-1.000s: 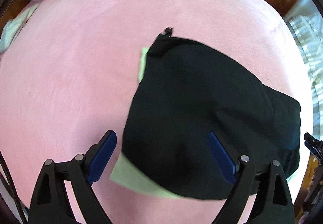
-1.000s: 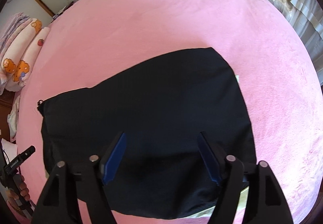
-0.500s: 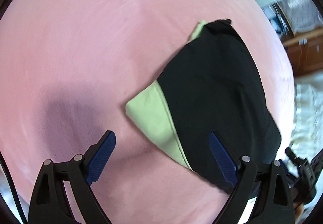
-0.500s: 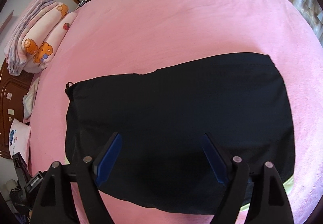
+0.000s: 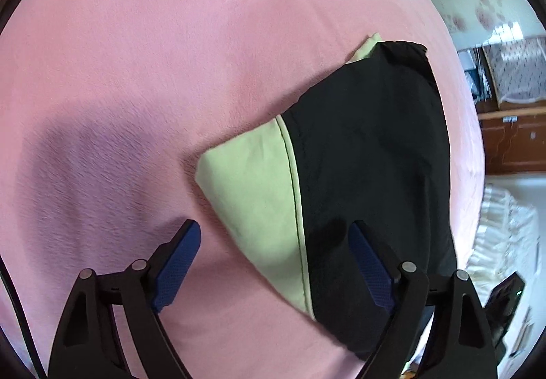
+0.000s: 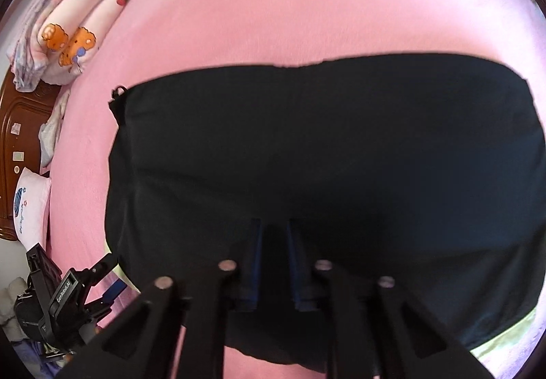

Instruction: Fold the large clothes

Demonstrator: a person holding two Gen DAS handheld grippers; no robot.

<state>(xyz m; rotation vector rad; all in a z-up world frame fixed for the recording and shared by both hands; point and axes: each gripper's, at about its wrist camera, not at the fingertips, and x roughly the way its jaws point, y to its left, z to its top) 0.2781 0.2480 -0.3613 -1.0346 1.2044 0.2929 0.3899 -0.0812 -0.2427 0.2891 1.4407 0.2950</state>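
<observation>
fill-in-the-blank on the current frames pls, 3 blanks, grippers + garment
1. The folded garment lies on a ____ bedspread.
2. The left gripper has its fingers spread ____.
3. The lining showing beneath the garment's black outer layer is pale ____.

Missing words: pink; open; green
</observation>
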